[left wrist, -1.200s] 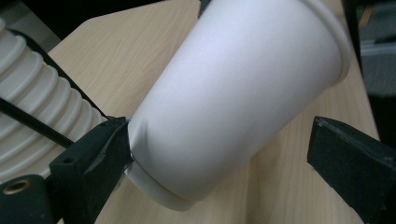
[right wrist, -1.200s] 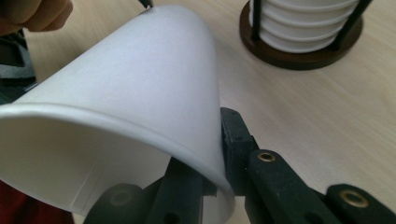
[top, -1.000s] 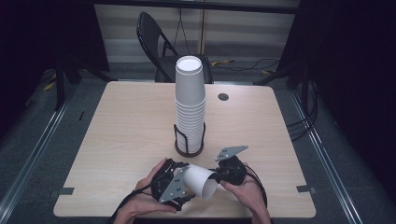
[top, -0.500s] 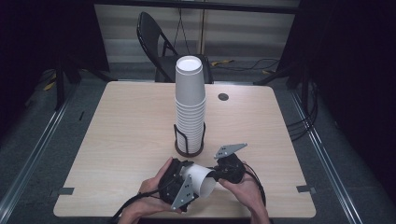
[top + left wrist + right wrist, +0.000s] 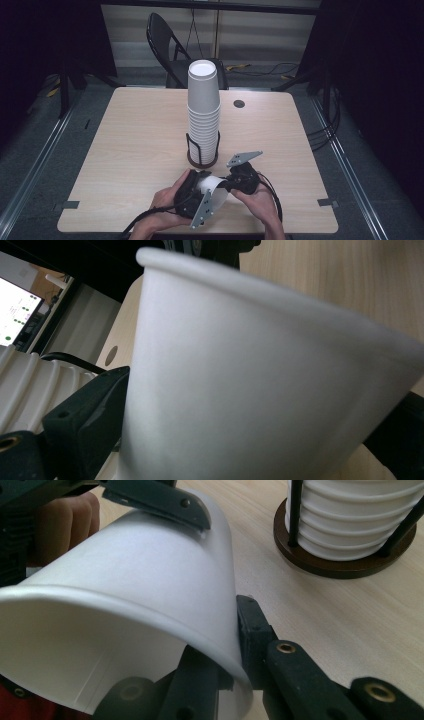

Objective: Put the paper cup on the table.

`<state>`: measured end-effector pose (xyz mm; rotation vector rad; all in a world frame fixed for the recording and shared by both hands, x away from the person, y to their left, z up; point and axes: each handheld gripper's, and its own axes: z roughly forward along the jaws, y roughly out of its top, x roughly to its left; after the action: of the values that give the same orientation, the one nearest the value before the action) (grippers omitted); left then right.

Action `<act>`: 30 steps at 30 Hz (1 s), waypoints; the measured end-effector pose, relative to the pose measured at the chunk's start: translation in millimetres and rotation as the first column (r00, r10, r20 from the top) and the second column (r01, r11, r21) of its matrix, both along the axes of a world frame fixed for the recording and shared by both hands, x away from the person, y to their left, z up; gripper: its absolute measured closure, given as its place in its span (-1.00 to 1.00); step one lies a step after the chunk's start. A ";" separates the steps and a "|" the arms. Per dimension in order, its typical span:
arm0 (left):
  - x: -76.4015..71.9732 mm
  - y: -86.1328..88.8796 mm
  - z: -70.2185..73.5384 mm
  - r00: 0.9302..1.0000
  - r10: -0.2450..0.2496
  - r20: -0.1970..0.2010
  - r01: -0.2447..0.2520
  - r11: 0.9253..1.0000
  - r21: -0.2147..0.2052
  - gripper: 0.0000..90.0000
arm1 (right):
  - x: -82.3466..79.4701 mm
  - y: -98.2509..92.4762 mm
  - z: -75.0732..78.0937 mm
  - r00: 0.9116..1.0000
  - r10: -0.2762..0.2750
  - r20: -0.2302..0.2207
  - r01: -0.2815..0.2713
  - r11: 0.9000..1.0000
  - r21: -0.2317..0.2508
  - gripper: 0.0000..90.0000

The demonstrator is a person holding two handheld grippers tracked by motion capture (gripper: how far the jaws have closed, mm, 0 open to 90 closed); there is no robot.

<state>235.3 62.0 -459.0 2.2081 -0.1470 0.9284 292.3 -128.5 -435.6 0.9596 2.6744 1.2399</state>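
Item, single paper cup (image 5: 214, 191), held at the table's (image 5: 125, 140) near edge: we had the right gripper (image 5: 235, 645) pinching its rim wall, the left gripper (image 5: 192, 192) clamping its body; next, seemingly, a handover.

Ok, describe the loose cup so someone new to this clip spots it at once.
On the wooden table, start at the tall cup stack in its black holder. Nearer the person, the single white paper cup lies tipped on its side between the left gripper and right gripper, not stacked.
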 end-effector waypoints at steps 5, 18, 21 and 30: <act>-2.8 -3.0 2.5 0.999 -0.032 0.014 0.032 0.999 0.002 -0.86 | 1.7 1.4 -0.8 1.000 -0.011 -0.013 0.011 1.000 0.010 0.94; -4.5 -9.5 5.0 0.999 -0.040 0.028 0.040 0.999 -0.011 -0.82 | 3.5 4.5 -3.4 0.999 -0.015 -0.038 0.017 0.999 0.031 0.96; -5.1 -10.1 5.8 0.999 -0.037 0.021 0.037 0.999 -0.020 -0.81 | 2.6 3.2 -3.2 0.999 -0.026 -0.043 0.028 0.999 0.043 0.97; -0.5 -7.9 11.5 0.999 0.014 -0.037 -0.018 0.995 -0.094 -0.74 | 1.1 -0.4 -1.6 0.998 -0.070 -0.005 0.070 0.995 0.077 0.93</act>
<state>234.9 54.1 -447.5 2.1409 -0.0674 0.8850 293.4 -128.9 -437.2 1.0559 2.5876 1.3377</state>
